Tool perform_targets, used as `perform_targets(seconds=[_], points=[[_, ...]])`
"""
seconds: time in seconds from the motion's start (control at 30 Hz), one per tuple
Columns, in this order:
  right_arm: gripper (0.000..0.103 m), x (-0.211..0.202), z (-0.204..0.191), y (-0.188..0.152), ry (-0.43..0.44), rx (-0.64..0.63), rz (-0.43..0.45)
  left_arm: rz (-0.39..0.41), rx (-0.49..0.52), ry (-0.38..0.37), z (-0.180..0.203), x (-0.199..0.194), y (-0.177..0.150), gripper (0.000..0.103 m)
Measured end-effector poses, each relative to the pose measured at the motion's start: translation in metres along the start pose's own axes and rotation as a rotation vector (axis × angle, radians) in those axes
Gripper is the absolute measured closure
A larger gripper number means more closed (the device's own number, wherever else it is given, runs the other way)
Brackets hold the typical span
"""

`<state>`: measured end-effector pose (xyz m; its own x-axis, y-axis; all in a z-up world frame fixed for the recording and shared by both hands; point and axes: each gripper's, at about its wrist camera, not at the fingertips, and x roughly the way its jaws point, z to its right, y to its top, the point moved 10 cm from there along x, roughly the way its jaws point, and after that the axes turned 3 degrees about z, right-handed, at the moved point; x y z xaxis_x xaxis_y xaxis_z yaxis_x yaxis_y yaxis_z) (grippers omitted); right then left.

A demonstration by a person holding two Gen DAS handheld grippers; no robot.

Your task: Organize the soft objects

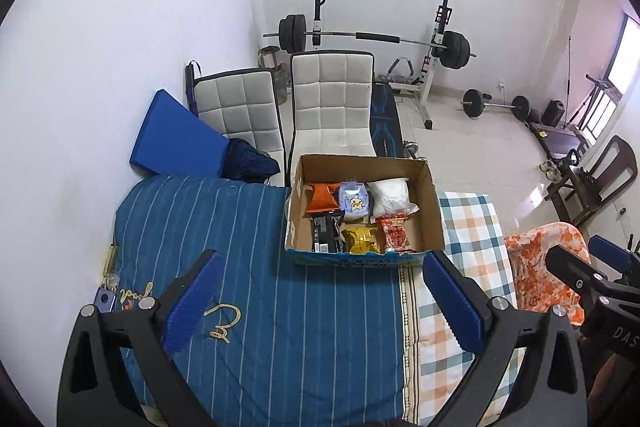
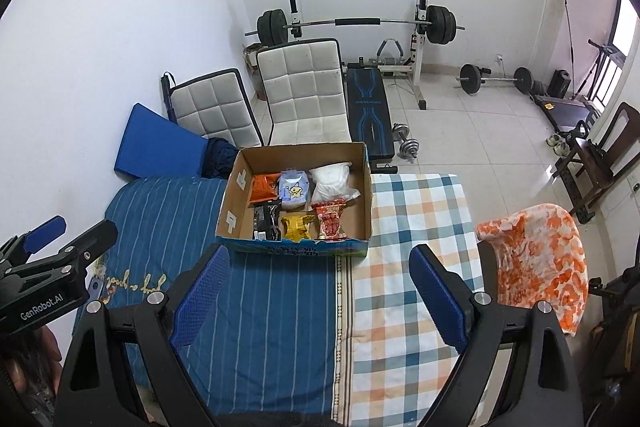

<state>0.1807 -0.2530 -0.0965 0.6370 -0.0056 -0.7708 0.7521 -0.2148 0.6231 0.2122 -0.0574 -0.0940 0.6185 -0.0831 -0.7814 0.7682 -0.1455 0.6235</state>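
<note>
An open cardboard box [image 1: 430,205] [image 2: 366,187] stands on the bed and holds several soft packets: an orange bag [image 1: 323,197], a pale blue star-print pack [image 1: 353,203], a white bag [image 1: 390,195], a black pouch [image 1: 326,233], a gold pouch [image 1: 360,241] and a red packet [image 1: 396,233]. My left gripper [image 1: 324,263] hovers open over the blue striped blanket [image 1: 256,267], just in front of the box. My right gripper [image 2: 320,259] is open too, nothing between its blue pads, above the seam where the striped blanket meets the checked blanket [image 2: 416,219].
An orange-and-white floral cloth [image 2: 536,259] drapes over something at the bed's right. Two white padded chairs [image 2: 304,95] and a blue cushion [image 2: 156,147] stand behind the bed. A barbell rack [image 2: 356,23], a bench [image 2: 368,107] and dumbbells [image 2: 404,143] fill the tiled floor beyond.
</note>
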Motion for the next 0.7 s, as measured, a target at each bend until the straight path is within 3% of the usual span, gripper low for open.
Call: perform_targets(seconds=[0.7], points=[[0.009,-0.0051,-0.009,0.0026,-0.019,-0.018,0.027,0.003,0.008,-0.011,0.0028,-0.0018,-0.0015,0.001]])
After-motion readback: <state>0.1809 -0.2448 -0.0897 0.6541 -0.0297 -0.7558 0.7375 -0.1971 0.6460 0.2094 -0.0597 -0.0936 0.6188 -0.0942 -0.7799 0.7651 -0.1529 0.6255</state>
